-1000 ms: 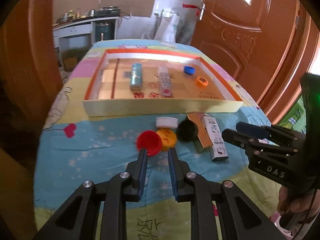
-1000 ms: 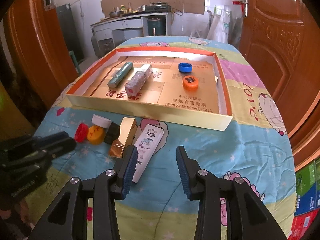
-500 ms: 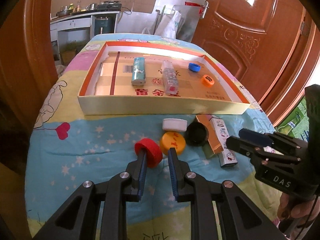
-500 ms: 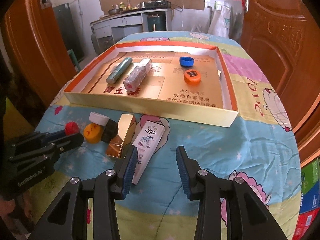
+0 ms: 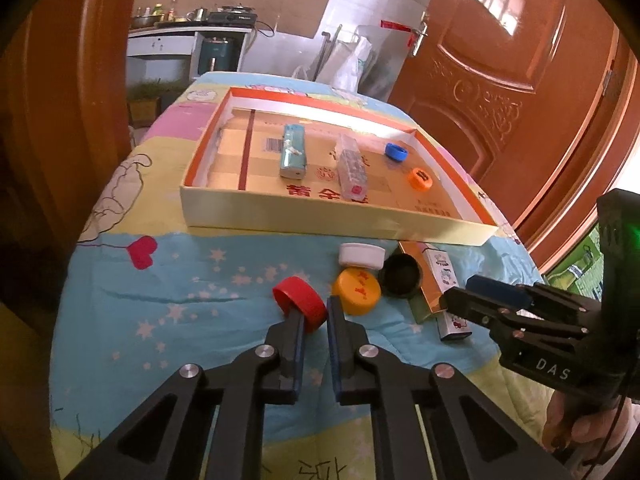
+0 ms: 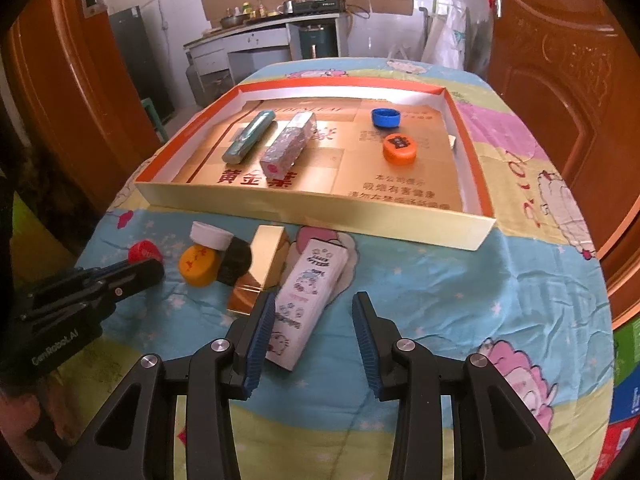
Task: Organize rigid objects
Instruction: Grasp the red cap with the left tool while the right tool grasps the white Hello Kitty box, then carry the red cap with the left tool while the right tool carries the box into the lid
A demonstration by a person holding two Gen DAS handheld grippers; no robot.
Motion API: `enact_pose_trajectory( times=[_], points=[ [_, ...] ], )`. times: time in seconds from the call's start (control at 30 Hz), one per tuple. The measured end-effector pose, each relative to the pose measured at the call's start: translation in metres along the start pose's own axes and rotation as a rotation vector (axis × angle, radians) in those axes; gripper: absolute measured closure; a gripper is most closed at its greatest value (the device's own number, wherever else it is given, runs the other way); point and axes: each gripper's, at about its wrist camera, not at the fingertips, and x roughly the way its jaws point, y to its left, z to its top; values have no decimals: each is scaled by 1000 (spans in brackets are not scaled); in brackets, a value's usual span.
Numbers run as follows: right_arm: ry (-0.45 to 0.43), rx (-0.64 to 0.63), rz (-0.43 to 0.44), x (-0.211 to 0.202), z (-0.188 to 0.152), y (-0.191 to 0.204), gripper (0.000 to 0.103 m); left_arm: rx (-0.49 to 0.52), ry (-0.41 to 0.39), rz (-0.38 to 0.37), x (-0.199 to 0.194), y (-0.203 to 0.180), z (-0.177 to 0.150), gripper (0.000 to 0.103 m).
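Observation:
My left gripper (image 5: 314, 312) is shut on a red bottle cap (image 5: 300, 303) and holds it tilted above the bedspread; the cap also shows in the right wrist view (image 6: 144, 251). On the cloth lie a yellow cap (image 5: 357, 290), a white cap (image 5: 361, 255), a black cap (image 5: 402, 276), a gold box (image 6: 260, 268) and a white printed box (image 6: 308, 296). My right gripper (image 6: 314, 322) is open and empty, its left finger beside the white box. The orange-rimmed tray (image 6: 320, 208) holds a teal box (image 6: 249, 135), a clear box (image 6: 289, 147), a blue cap (image 6: 385, 117) and an orange cap (image 6: 399, 149).
The objects lie on a cartoon-print bedspread (image 6: 460, 280) over a table. A wooden door (image 5: 500, 60) stands at the right, a kitchen counter (image 6: 260, 36) at the back. The table's right edge drops off near coloured boxes (image 6: 626, 380).
My left gripper closed on the red cap and lifted it off the cloth, tilting it. The right gripper stayed open over the white box.

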Motion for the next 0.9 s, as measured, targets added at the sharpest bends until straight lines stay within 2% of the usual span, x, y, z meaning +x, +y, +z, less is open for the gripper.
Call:
enact_pose_trajectory(
  times=[0.33,0.4,0.57,0.9],
  points=[
    [27,-28,-46,12,-1,17,62,11,-60,18,-20,2,0,92],
    [27,-33,-51,11,-1,17,68,13,-64,16,-22,1,1,92],
    [21,-45,-72,8,-1,16,76,10,-64,7,-23,1,1,92],
    [11,-37,-57,-1,-2,12,78,16,-69,1,-28,-2,1,92]
  ],
)
